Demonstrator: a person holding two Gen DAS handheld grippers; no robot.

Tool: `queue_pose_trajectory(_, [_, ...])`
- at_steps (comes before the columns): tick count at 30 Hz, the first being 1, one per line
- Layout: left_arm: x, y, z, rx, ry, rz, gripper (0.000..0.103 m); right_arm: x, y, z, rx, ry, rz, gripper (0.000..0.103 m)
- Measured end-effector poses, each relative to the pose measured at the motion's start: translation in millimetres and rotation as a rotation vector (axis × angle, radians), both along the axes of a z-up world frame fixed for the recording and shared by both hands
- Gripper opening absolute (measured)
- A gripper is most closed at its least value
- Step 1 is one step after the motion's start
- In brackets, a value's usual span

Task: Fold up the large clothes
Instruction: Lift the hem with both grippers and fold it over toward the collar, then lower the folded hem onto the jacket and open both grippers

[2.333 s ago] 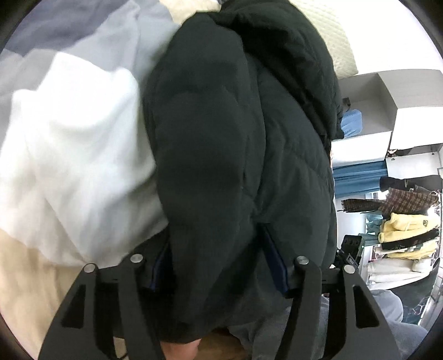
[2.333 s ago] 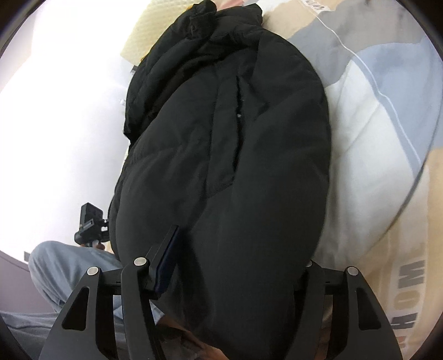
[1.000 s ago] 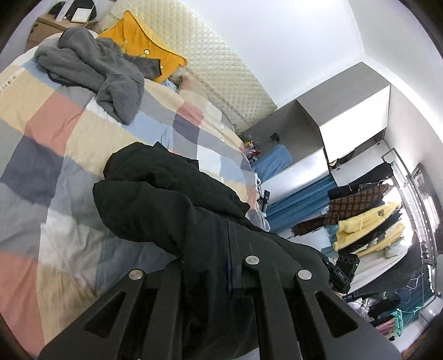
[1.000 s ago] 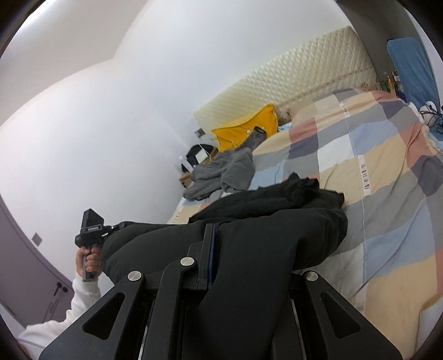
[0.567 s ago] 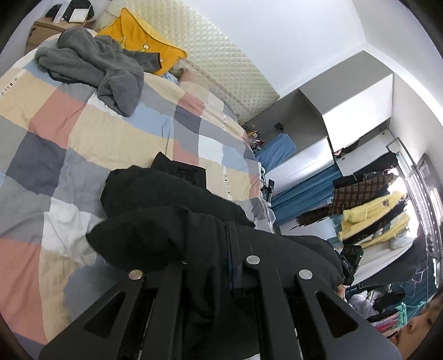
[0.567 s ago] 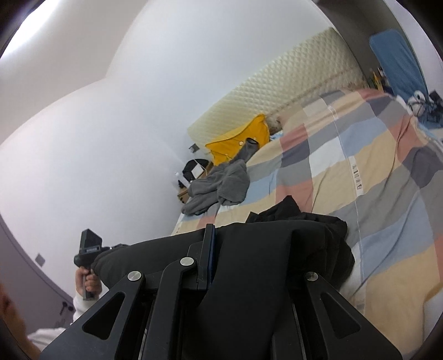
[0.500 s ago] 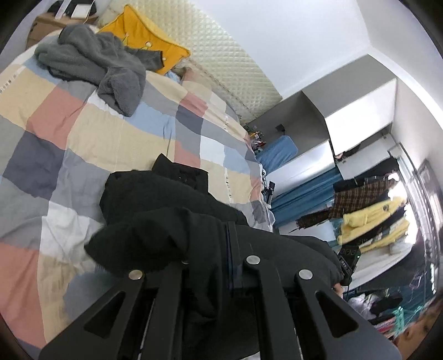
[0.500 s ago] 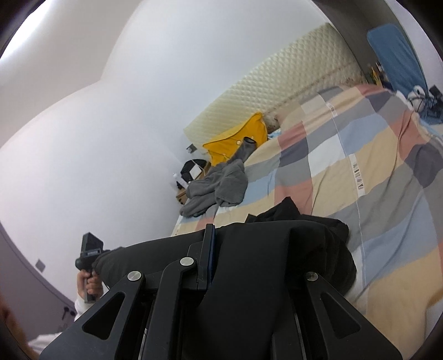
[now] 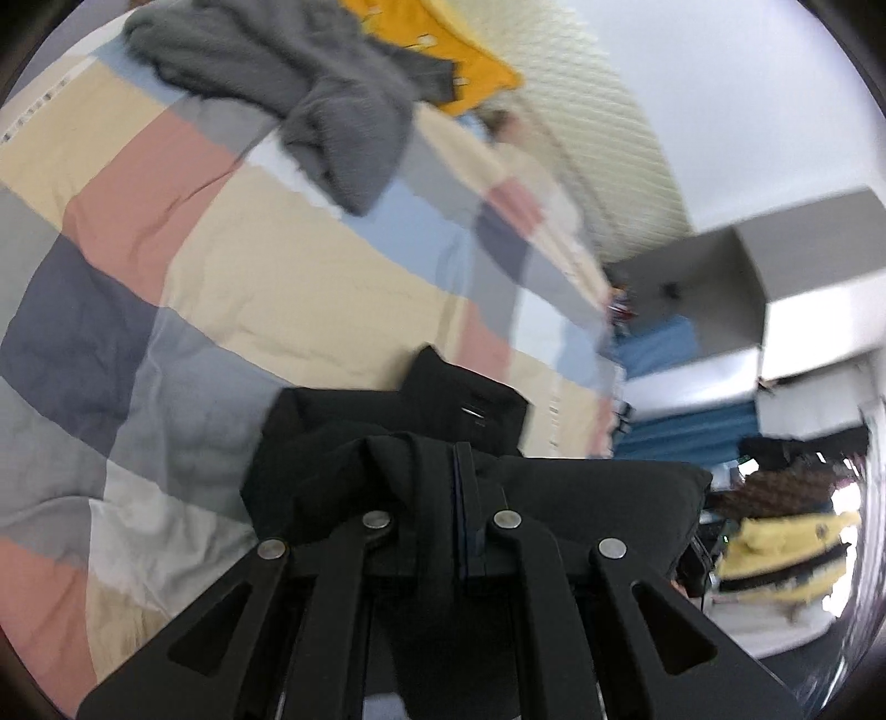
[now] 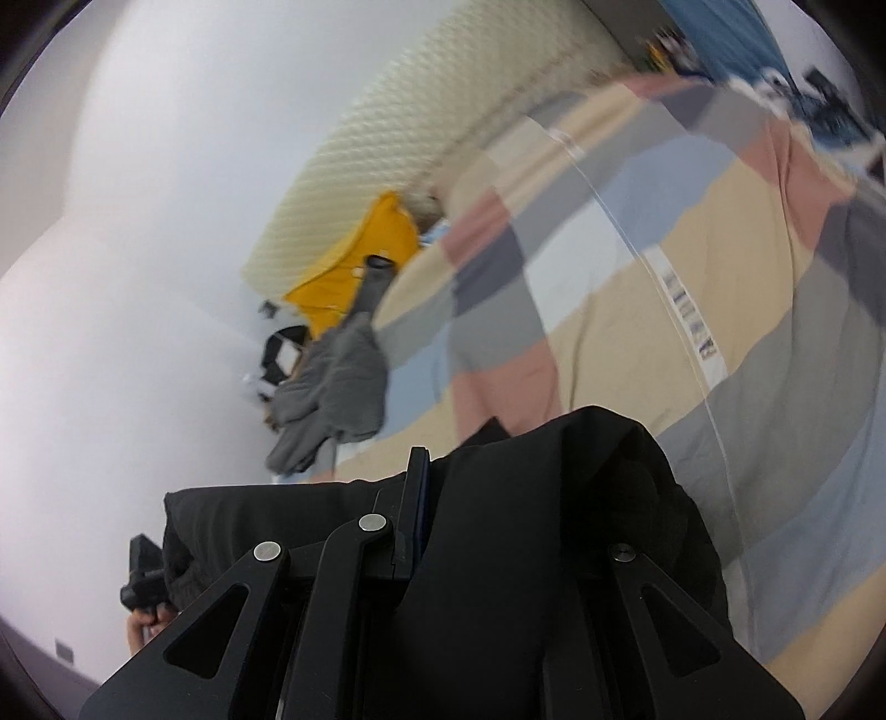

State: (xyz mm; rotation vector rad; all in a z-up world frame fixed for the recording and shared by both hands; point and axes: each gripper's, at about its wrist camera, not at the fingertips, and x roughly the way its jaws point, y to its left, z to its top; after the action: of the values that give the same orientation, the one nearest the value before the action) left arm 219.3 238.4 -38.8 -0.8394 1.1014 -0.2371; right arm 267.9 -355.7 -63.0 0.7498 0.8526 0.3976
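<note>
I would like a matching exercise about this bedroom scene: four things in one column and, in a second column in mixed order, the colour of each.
Things:
1. jacket held by the left gripper and the right gripper
2. pillow at the headboard
3. crumpled garment lying on the bed
4. cloth beside the far bed edge

Colours:
A. blue
B. grey
C. black
D. yellow-orange

Pairs: 1-C, 2-D, 3-B, 4-A

Matt black cloth jacket [image 9: 581, 493], seemingly padded; matt black plastic left tool [image 9: 437, 531] with metal rivets.
</note>
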Motion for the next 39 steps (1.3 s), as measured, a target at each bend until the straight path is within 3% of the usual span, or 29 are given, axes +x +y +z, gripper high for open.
queue_pose_trajectory(4, [29, -5, -26, 0.057, 0.064, 0.027, 0.01, 35, 4, -45, -0.017, 0.092, -0.031, 0.008])
queue_pose_trajectory(10, [67, -28, -54, 0.206, 0.115, 0.006, 0.01, 72, 14, -88, -0.084, 0.176, -0.032, 0.008])
queue_pose_trajectory(17, [107, -49, -96, 0.28, 0.188, -0.021, 0.01, 101, 17, -126, -0.111, 0.273, -0.028, 0.007])
queue_pose_trajectory(23, [127, -60, -120, 0.305, 0.227, -0.041, 0.009, 115, 17, -158, -0.059, 0.328, -0.018, 0.005])
queue_pose_trajectory(28, [129, -60, -128, 0.294, 0.238, -0.046, 0.009, 110, 16, -158, -0.045, 0.32, -0.02, 0.005])
queue_pose_trajectory(39, [96, -52, -96, 0.295, 0.257, -0.039, 0.013, 71, 13, -126, -0.026, 0.304, -0.001, 0.017])
